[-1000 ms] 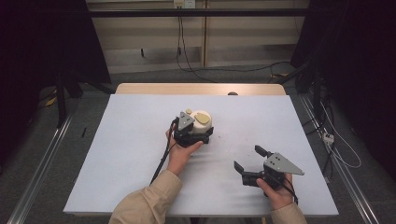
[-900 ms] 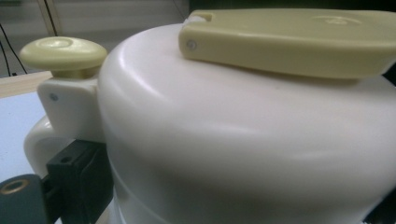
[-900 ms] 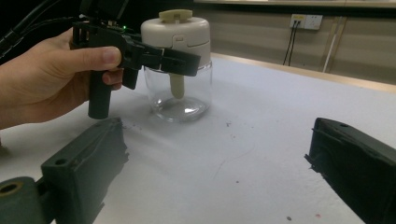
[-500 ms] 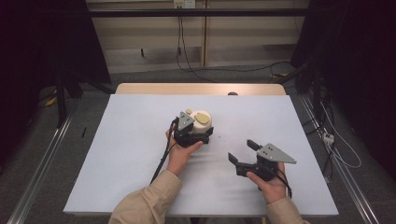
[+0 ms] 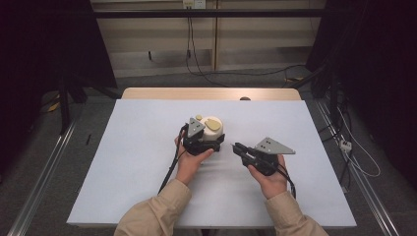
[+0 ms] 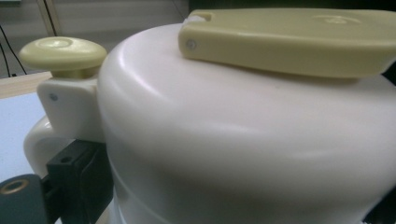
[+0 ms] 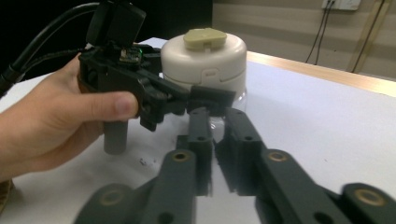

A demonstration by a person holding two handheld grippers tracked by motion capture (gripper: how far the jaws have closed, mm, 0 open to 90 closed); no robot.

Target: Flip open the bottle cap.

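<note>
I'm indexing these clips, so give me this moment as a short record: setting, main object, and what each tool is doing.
setting: white table, one person, a tool in each hand
object: cream container with a yellow-green lid piece, upright near the table's middle
left tool: clamped around the container's body
right tool: jaws together, nothing between them, having just closed; tips point at the container, apart from it
other detail: yellow-green knob at the container's side

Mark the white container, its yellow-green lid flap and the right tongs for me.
White container (image 7: 205, 63), right gripper view, on its side wall.
Yellow-green lid flap (image 6: 289, 39), left gripper view, on its front edge.
Right tongs (image 5: 235, 146), high view, at the closed tips.
</note>
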